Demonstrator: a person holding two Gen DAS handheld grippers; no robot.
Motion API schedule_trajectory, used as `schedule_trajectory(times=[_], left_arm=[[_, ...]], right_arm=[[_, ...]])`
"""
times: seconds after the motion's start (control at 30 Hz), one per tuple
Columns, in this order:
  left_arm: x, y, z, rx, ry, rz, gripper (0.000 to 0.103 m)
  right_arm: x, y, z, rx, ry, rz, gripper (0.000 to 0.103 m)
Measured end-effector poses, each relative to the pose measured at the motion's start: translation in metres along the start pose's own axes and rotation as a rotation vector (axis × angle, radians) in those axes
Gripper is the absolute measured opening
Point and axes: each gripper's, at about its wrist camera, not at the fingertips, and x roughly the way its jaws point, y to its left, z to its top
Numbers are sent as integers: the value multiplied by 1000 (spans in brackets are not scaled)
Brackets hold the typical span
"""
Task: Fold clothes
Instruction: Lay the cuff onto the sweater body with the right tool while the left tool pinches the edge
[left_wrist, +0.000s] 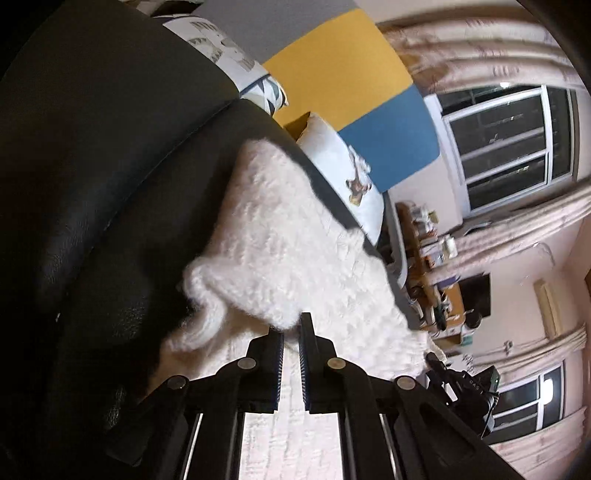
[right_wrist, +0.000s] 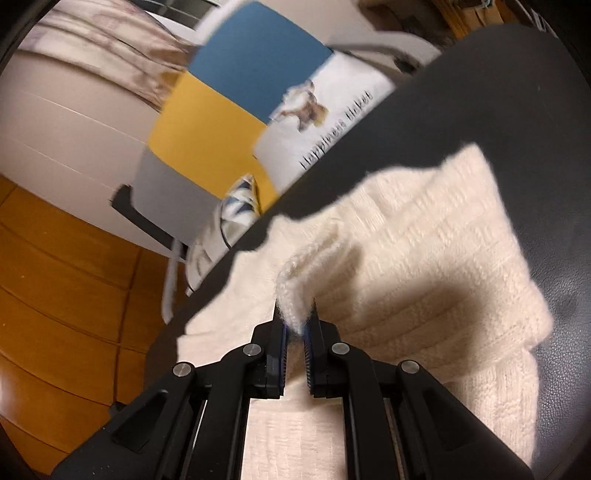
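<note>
The right gripper (right_wrist: 295, 317) is pinching a fuzzy raised edge of the cream knit sweater (right_wrist: 424, 266), its jaws nearly together with the fabric bunched between the pads. In the left wrist view, the left gripper (left_wrist: 291, 328) is sitting with its jaws narrowed to a slim gap at a folded corner of the same sweater (left_wrist: 288, 236); whether the wool is actually caught between the pads cannot be told.

The sweater is lying on a black leather cushion (right_wrist: 517, 110), partly doubled over itself, its long axis running away from both grippers toward the cushion's far edge. In the right wrist view, bare leather is showing on the sweater's right side and beyond its far hem, while on the left the knit is reaching the cushion's rim, past which the wooden floor (right_wrist: 55, 277) is dropping away.

Behind the cushion, a white printed pillow (right_wrist: 325, 122) is leaning against a panel of blue (right_wrist: 258, 55) and yellow (right_wrist: 207, 136). Curtains (left_wrist: 480, 40) and a dark window (left_wrist: 509, 147) are filling the background.
</note>
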Motion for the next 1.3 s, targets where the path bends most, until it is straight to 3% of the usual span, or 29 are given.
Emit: schedule_trajectory(times=[0.17,0.4,0.53,0.63,0.77,0.93,1.07,1.3], left_arm=[[7,14,-2,-64,29,-4,6],[3,13,-3,-65,45,-23,7],[2,32,-3,-210,63,-89,12],[0,34,-3,-224,54,-86,13],[1,26,-5,-185,26,-54,9],[1,11,-6,-80,6,19,7],[3,12,-5,-86,27,37,8],[1,-1,-3,-40,35,77,8]], right_arm=[[16,-34,-10,70,44,-70,9],[18,-39,-15,78,32,-59,9],[22,-44,-17,96,44,-33,12],[22,-48,-19,124,29,-18,12],[23,-47,-19,123,27,-31,13],[17,-8,-14,-81,-14,-153,10],[31,-14,-14,-105,47,-251,10],[28,-22,-14,-44,26,-225,10]])
